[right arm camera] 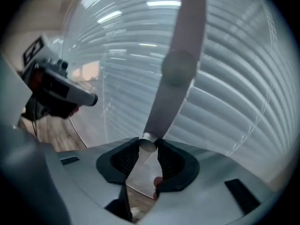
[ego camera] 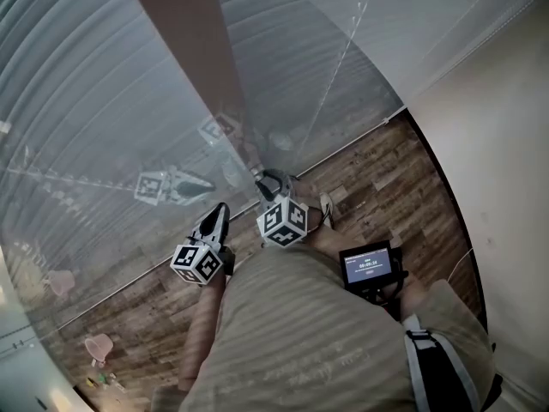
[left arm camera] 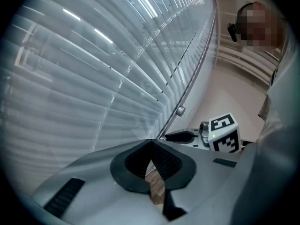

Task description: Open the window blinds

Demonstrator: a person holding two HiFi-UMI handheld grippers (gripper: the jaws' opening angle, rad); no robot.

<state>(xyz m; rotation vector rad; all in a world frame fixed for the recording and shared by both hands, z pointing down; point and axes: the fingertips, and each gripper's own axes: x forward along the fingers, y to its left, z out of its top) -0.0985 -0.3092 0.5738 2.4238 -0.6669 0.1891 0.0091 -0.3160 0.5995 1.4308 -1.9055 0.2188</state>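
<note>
**Head view:** blinds (ego camera: 103, 84) down and shut, slats overlapping with no gap between them. Long wand (ego camera: 193, 50) hanging across them. Right gripper (ego camera: 273, 183) at the wand's lower end. Left gripper (ego camera: 220, 209) just left of the wand's foot and lower, apart from it. Judged barely begun: wand taken in hand, the twisting yet to come.

**Left gripper view:** left gripper (left arm camera: 150, 144) with jaws pressed together and nothing between them, only a strip of floor (left arm camera: 157, 191) showing past the tips. Wand (left arm camera: 187, 95) running up to the right, right gripper (left arm camera: 182, 136) at its foot. Slats left of the wand shut.

**Right gripper view:** jaws clamped on the wand's silvery end cap (right arm camera: 147, 143), one pad on either side. Slats behind the wand lying closed. Left to do, by this reckoning: roll the wand until the slats turn level.

No container in any view, so no contents to report.
</note>
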